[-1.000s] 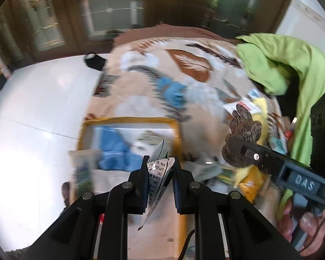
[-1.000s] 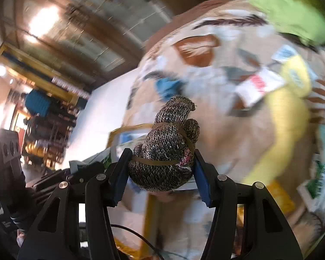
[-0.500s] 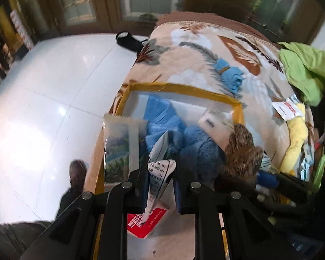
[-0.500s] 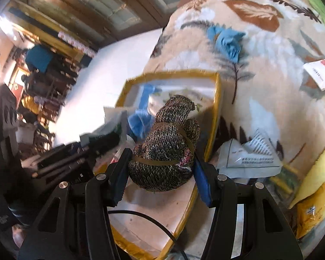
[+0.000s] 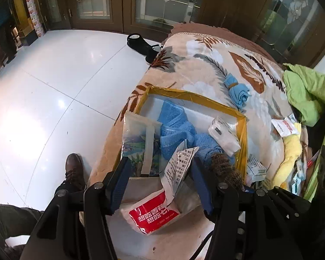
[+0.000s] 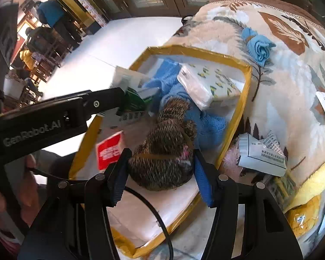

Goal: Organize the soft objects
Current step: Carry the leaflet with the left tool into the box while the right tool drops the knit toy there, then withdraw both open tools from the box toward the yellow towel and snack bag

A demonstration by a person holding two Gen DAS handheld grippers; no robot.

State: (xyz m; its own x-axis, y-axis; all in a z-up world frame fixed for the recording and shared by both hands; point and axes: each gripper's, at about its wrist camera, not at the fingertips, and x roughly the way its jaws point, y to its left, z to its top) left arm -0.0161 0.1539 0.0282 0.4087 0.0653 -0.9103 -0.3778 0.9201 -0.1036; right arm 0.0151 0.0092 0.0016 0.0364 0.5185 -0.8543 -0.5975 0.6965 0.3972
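A yellow-rimmed box (image 5: pixel 197 96) (image 6: pixel 197 49) lies on a leaf-print blanket. It holds a blue towel (image 5: pixel 175 125), a tissue pack (image 6: pixel 208 86), a leaf-print zip bag (image 5: pixel 138 138) and a red packet (image 5: pixel 153 214). My left gripper (image 5: pixel 160 184) hangs over the box with its jaws opening. A white printed sachet (image 5: pixel 177 171) lies loose between them on the red packet. My right gripper (image 6: pixel 160 173) holds a brown knitted roll (image 6: pixel 164 151) low in the box. Its jaws are opening, but the pads still touch the roll.
A rolled blue cloth (image 5: pixel 238 91) lies on the blanket beyond the box. To the right are a green garment (image 5: pixel 309 91), a yellow cloth (image 5: pixel 290 156) and white packets (image 6: pixel 262 153). A person's shoe (image 5: pixel 74 169) stands on the white tiled floor at the left.
Both grippers have come over the box and sunk. The left jaws have spread wide and let go of the sachet. The knitted roll now sits down in the box.
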